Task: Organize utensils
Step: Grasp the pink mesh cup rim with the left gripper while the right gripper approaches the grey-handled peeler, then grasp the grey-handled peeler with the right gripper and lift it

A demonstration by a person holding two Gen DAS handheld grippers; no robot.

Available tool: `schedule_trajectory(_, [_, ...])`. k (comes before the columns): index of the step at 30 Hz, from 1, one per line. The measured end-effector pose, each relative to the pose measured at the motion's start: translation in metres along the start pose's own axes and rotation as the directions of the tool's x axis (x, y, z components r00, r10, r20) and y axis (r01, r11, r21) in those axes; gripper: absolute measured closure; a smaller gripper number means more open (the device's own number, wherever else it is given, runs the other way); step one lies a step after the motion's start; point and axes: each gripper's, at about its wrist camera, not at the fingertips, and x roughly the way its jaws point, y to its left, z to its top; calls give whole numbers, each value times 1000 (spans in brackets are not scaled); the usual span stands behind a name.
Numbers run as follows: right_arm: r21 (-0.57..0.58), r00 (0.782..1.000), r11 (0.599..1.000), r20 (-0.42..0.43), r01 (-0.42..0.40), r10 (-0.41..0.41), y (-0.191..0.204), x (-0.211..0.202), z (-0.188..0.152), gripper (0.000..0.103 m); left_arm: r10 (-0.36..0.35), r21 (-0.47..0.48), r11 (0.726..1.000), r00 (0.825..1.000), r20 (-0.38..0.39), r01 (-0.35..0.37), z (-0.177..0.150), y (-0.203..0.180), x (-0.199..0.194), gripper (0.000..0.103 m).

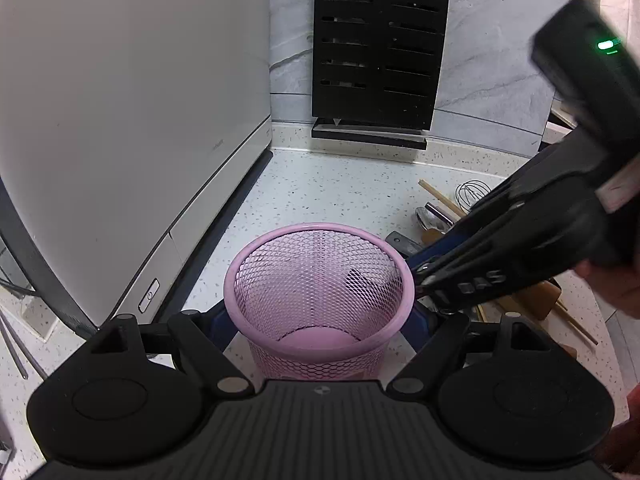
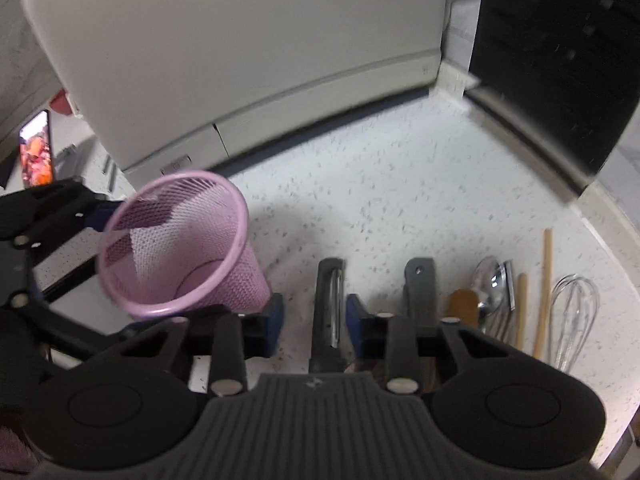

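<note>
the left tongs (image 1: 320,320) clamp the tilted pink mesh cup (image 1: 320,280), mouth towards the utensils. just right of the cup, the right tongs (image 2: 316,316) straddle a grey peeler (image 2: 329,312) on the worktop (image 2: 380,184), narrowed but not visibly gripping.

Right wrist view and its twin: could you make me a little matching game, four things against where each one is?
1 pink mesh cup
2 peeler
3 whisk
4 black slotted rack

A against the back wall
B between the open fingers of the right gripper
C gripped by the left gripper
D rightmost utensil on the counter

Pairs: 1-C, 2-B, 3-D, 4-A
</note>
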Motion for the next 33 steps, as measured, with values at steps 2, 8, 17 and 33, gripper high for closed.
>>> schedule_trajectory(2, [18,1000,1000,-24,-4,4,-1,8,4,79,-2,-13,1000,1000,3,2,-1,0,0,10])
schedule_trajectory(8, [25,998,1000,-69,2,0,-3,26,11,79,16,-14,1000,998,-58,-17,2,1,-1,9])
schedule_trajectory(17, [9,994,1000,-108,29,-28,-4,41,9,78,27,-8,1000,995,-96,-28,11,0,1,10])
schedule_trajectory(33, [-14,998,1000,-52,22,-22,-7,31,-1,89,7,21,1000,998,-57,-6,6,1,3,10])
